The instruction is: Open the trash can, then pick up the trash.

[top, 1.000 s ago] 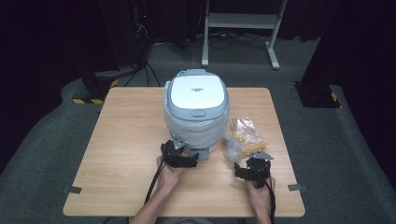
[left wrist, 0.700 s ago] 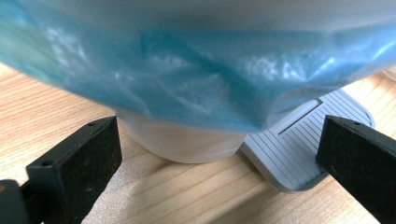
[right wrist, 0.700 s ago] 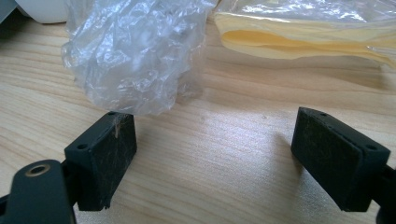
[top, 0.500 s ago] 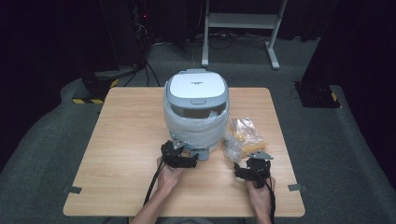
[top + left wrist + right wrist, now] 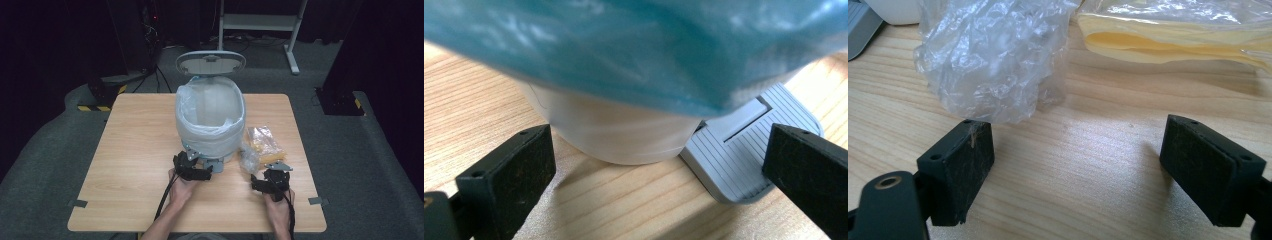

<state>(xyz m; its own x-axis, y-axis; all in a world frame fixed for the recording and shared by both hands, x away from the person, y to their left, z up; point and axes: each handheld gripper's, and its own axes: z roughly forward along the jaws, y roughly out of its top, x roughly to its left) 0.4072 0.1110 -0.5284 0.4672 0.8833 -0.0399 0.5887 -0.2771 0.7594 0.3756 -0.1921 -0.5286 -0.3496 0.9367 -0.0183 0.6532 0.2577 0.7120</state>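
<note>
A wooden table [image 5: 135,165] carries a grey pedal bin [image 5: 210,120] lined with a translucent bag; its lid [image 5: 210,63] stands raised at the far side, exposing the lined interior. The left gripper [image 5: 192,169], held in the person's left hand [image 5: 182,189], sits directly in front of the bin's base. In the left gripper view, its two black jaws are spread wide with nothing between them except bare wood; the bin's white base [image 5: 616,132] lies just beyond the jaws, the overhanging liner [image 5: 634,47] above it, and the ribbed grey foot pedal [image 5: 744,150] just inside and beyond the jaw at the right of that view, with whether they touch unclear. The right gripper [image 5: 272,181], held in the person's right hand [image 5: 280,210], rests on the table near the front edge. In the right gripper view, its jaws are likewise wide apart and empty; crumpled clear plastic [image 5: 990,55] lies just ahead of the jaw at the left of that view, almost touching its tip, and a clear packet of yellow contents [image 5: 1173,40] lies farther ahead toward the other jaw. In the high view this packet [image 5: 265,144] lies just beyond the right gripper, beside the bin.
</note>
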